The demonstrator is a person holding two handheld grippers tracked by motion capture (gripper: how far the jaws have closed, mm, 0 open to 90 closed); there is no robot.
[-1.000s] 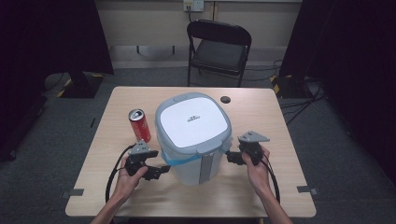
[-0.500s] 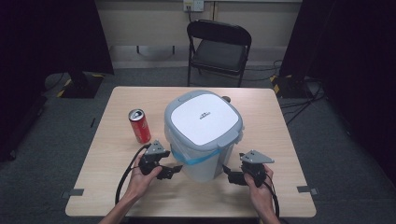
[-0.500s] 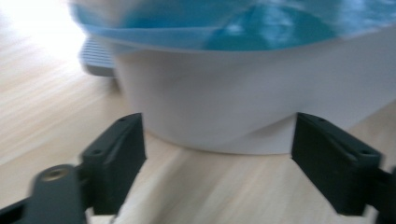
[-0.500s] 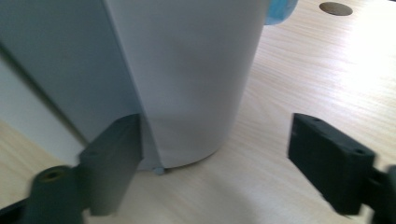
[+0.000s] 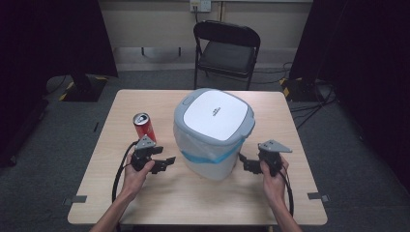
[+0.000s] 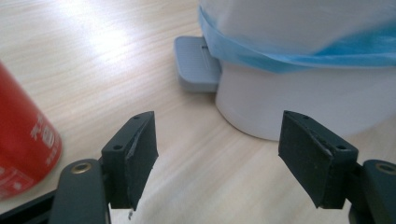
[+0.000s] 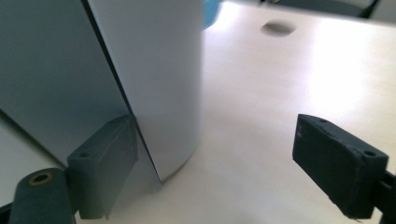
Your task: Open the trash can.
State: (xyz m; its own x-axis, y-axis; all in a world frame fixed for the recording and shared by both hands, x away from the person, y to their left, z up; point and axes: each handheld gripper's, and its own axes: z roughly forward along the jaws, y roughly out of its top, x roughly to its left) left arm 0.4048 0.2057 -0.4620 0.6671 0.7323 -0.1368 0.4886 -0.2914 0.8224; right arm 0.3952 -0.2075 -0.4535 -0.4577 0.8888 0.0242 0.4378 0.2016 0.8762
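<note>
Two grippers flank white bin [image 5: 212,133] at frame centre, both off it: left gripper [image 5: 166,162] jaws wide, just been narrowing, nothing between; right gripper [image 5: 243,162] jaws wide, empty. Step judged: bin set down, let go. Next likely: left to red can [image 5: 144,126], upper left of it; needs level approach, upright grasp.

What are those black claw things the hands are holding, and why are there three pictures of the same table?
A person sits at a wooden table and holds a hand tool in each hand. Each tool is a gripper with two black jaws that can pinch things. The left gripper and the right gripper are both open, and neither holds anything. The left one's jaws have just been closing a little, with nothing between them.

One picture comes from a camera up high that looks down on the table. The other two come from small cameras riding on the grippers, so you look out between their jaws.

On the table stands a white bin with a grey lid and a blue bag edge around it. Next to it stands a red can. At the bin's foot is a grey pedal.
</note>
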